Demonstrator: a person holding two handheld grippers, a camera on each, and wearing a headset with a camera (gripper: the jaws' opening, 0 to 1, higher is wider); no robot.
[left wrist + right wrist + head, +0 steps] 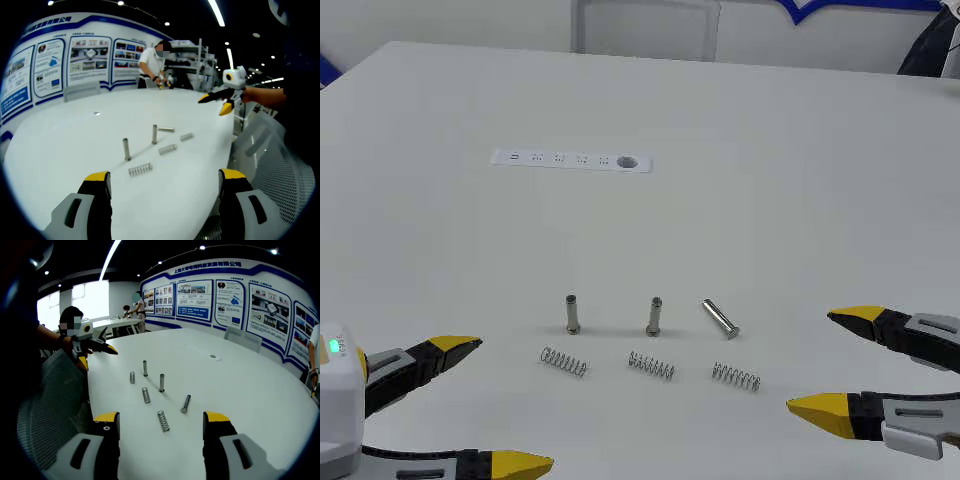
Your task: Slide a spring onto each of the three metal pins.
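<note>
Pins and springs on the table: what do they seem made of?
Pins: probably steel, with a smooth polished silver finish and bright glints. Springs: thin coiled metal wire, likely steel, with a duller grey sheen. Table: matte white, perhaps laminate; hard to tell.

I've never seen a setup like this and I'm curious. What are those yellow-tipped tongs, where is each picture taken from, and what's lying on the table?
There is no robot here: a person holds a two-jaw tool in each hand, the left gripper and the right gripper. One picture comes from a headset camera looking down; the two round ones come from cameras riding on the grippers. On the white table the left pin and middle pin stand upright; the right pin lies on its side. Before them lie the left spring, middle spring and right spring. Both grippers are open and hold nothing.
</note>
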